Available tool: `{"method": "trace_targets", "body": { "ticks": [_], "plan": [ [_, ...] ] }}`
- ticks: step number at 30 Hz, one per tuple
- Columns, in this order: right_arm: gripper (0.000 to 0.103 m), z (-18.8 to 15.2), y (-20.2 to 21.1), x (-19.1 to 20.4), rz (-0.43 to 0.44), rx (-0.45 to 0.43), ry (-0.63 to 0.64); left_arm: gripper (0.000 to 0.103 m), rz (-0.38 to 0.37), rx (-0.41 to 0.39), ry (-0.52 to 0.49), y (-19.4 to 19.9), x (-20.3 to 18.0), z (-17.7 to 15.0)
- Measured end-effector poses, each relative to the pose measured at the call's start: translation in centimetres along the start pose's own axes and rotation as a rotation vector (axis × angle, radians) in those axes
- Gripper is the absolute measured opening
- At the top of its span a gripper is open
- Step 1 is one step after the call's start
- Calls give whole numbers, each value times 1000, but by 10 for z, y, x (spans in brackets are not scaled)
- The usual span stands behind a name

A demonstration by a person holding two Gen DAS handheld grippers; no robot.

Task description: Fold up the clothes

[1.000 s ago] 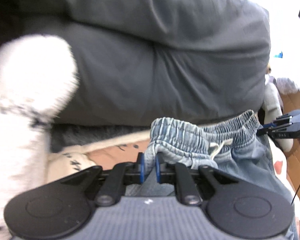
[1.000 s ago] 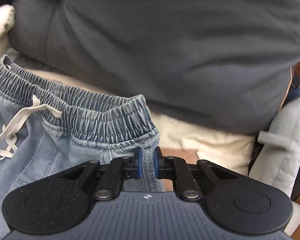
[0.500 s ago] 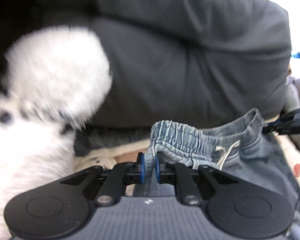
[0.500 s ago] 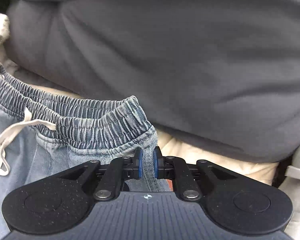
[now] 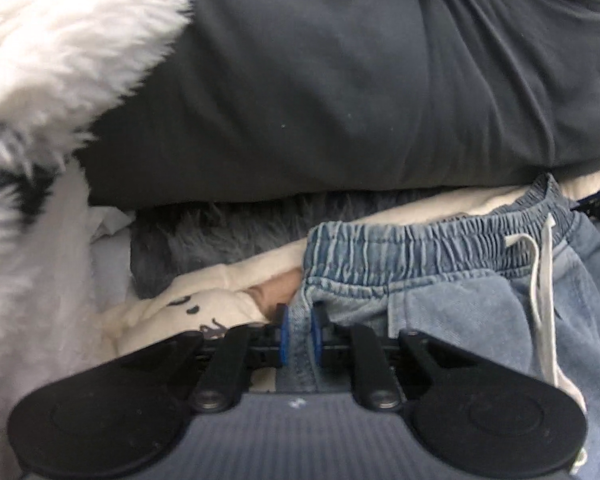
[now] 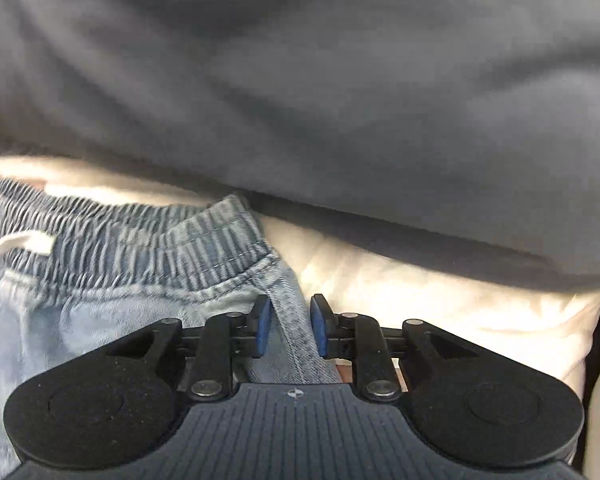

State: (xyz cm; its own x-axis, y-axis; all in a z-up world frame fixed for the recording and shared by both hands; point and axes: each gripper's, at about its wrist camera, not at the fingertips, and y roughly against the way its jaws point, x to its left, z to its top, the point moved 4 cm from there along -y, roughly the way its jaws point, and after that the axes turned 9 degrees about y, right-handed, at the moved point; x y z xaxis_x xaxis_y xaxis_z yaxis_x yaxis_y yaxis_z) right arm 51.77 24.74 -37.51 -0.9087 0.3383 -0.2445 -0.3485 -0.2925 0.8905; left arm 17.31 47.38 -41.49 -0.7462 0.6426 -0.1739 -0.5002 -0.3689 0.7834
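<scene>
Nearest the left camera, the left gripper (image 5: 298,334) was clamped on the side seam of the denim shorts (image 5: 480,312), just below the waistband (image 5: 428,246). On the other side, the right gripper (image 6: 286,330) was seen parted, its blue pads (image 6: 263,326) standing off the opposite seam with cloth lying loose between them. The shorts were spread over a cream blanket (image 6: 420,292), the drawstring (image 5: 540,280) trailing down the front. Beyond, a dark grey cushion (image 5: 340,80) was pressed close, and a white fluffy toy (image 5: 60,40) loomed at left. If a fold was being set, both corners ought to be kept level and released evenly, so the waistband would not be skewed.
</scene>
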Motion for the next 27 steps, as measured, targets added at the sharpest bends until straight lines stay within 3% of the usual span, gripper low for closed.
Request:
{"method": "trace_targets", "body": {
  "ticks": [8, 15, 17, 20, 27],
  "plan": [
    [28, -3, 13, -1, 2, -3, -43, 15, -10, 12, 33, 30, 2, 3],
    [28, -5, 62, 8, 0, -79, 29, 15, -17, -11, 54, 65, -3, 10],
    [29, 6, 69, 8, 46, -117, -3, 15, -55, -26, 59, 71, -7, 14],
    [30, 22, 80, 7, 114, -172, -51, 15, -105, -51, 24, 71, -22, 20],
    [29, 10, 58, 37, 119, -145, -75, 15, -168, -47, -48, 47, -52, 26]
  ]
}}
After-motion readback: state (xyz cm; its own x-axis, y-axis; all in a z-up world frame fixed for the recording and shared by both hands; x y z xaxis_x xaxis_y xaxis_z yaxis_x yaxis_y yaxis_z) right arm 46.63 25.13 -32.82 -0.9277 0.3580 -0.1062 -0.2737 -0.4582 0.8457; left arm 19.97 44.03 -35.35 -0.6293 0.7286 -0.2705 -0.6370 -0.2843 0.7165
